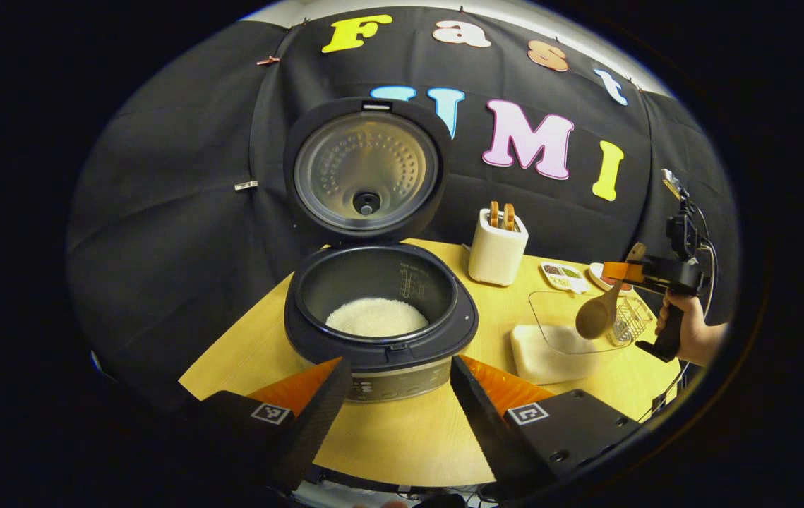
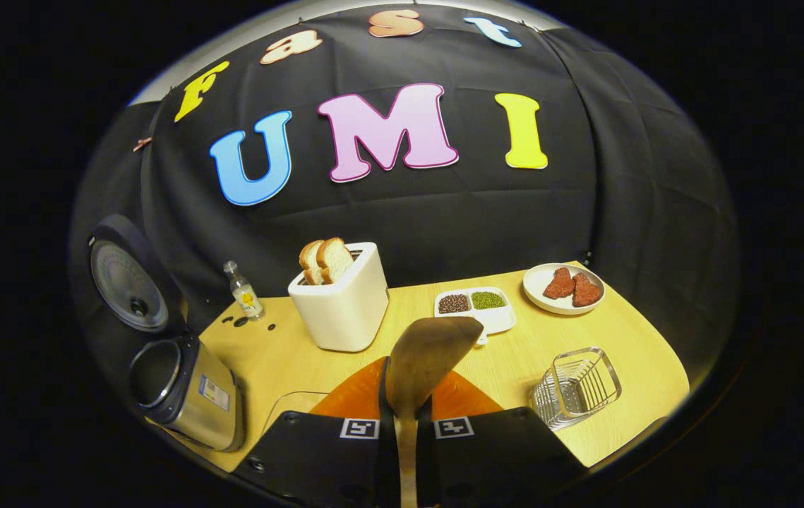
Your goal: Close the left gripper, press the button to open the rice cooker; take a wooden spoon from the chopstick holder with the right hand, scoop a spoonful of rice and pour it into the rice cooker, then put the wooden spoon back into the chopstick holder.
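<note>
The left gripper (image 1: 394, 402) hung low over the near edge of the counter (image 1: 402, 444), its jaws spread wide apart and empty, pointed straight at the front of the rice cooker (image 1: 380, 317). The cooker sat just beyond the fingertips, its lid (image 1: 366, 169) standing upright and open behind the pot, with a mound of white rice (image 1: 376, 317) lying in the bottom of the pot.

In the right gripper view, the right gripper (image 2: 405, 416) had its jaws closed on the handle of the wooden spoon (image 2: 423, 360), which rose up between the fingers with its bowl forward and above them. In the left gripper view that same gripper was held up in the air, well to the right of the cooker, by a hand (image 1: 691, 331) wrapped round its grip, with the spoon sloping down and to the left from the jaws and its bowl hanging above a clear container of rice (image 1: 550, 349) that stood on the counter to the right of the cooker.

Beside that container, farther from the cooker, stood the wire chopstick holder (image 2: 577, 386). Behind the cooker's right side was a white toaster (image 2: 342, 303) with two slices of bread (image 2: 325, 259) standing in its slots. Past the toaster lay a divided dish (image 2: 476, 307) of dark and green beans, and beyond that a plate (image 2: 562, 289) with reddish pieces on it. A small bottle (image 2: 243, 291) stood between the cooker and the toaster, near the wall.
</note>
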A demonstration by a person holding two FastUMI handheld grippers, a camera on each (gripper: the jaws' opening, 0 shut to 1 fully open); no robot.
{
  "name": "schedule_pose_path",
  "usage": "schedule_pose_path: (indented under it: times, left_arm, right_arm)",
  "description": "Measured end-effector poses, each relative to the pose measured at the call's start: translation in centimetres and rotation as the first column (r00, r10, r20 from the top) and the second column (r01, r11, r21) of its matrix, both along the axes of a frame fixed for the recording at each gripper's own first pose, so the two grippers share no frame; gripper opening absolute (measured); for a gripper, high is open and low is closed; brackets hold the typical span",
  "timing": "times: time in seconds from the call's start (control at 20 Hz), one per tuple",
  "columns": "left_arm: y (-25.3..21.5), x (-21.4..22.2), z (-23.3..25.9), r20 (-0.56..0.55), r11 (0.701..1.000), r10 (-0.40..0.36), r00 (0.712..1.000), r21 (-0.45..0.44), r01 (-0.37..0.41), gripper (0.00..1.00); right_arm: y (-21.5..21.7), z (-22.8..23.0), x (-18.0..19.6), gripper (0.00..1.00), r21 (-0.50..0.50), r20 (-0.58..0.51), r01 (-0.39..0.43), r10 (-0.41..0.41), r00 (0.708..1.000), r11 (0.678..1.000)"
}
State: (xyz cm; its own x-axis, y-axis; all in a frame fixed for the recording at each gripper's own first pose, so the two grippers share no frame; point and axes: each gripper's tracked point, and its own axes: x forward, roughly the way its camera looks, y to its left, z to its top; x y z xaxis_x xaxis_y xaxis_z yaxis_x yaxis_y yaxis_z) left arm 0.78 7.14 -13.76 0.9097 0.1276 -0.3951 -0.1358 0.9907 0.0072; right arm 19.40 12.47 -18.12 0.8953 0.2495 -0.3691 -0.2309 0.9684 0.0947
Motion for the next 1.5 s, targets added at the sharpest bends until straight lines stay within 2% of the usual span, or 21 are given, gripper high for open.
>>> schedule_pose_path:
  times: [0.15, 0.35, 0.55, 0.85, 1.1, 1.3, 1.5]
  left_arm:
    - [0.4, 0.2, -0.4, -0.011, 1.000, -0.018, 1.000, 0.013, 0.018, 0.96]
    - [0.4, 0.9, 0.1, -0.008, 0.999, -0.036, 0.999, 0.009, 0.036, 0.96]
    - [0.2, 1.4, 1.0, 0.018, 0.999, -0.035, 0.999, -0.020, 0.035, 0.96]
    - [0.5, 0.2, 0.4, 0.009, 0.999, -0.016, 1.000, -0.033, 0.016, 0.96]
    - [0.6, -1.0, -0.2, 0.004, 0.998, 0.009, 1.000, -0.062, -0.008, 0.96]
    - [0.5, -1.4, -0.1, 0.012, 0.997, 0.026, 1.000, -0.079, -0.025, 0.96]
    - [0.4, -1.4, 0.6, 0.030, 0.997, 0.034, 0.999, -0.073, -0.032, 0.96]
  right_arm:
    - [0.2, -2.1, 0.3, 0.13, -0.043, 0.004, 0.009, -0.009, 1.000, 0.999]
    - [1.2, -3.4, -0.5, 0.13, -0.030, -0.005, 0.025, -0.025, 1.000, 0.999]
    - [3.7, -5.0, -2.6, 0.13, 0.052, -0.096, 0.001, 0.004, 0.995, 0.999]
    - [6.5, -4.9, -4.6, 0.13, 0.134, -0.169, -0.033, 0.055, 0.984, 0.990]
    - [7.6, -5.0, -5.3, 0.14, 0.273, -0.287, 0.020, 0.061, 0.956, 0.962]
    - [7.5, -4.9, -5.9, 0.13, 0.339, -0.340, 0.051, 0.071, 0.938, 0.939]
    - [5.7, -4.9, -6.2, 0.13, 0.436, -0.410, 0.154, 0.044, 0.911, 0.886]
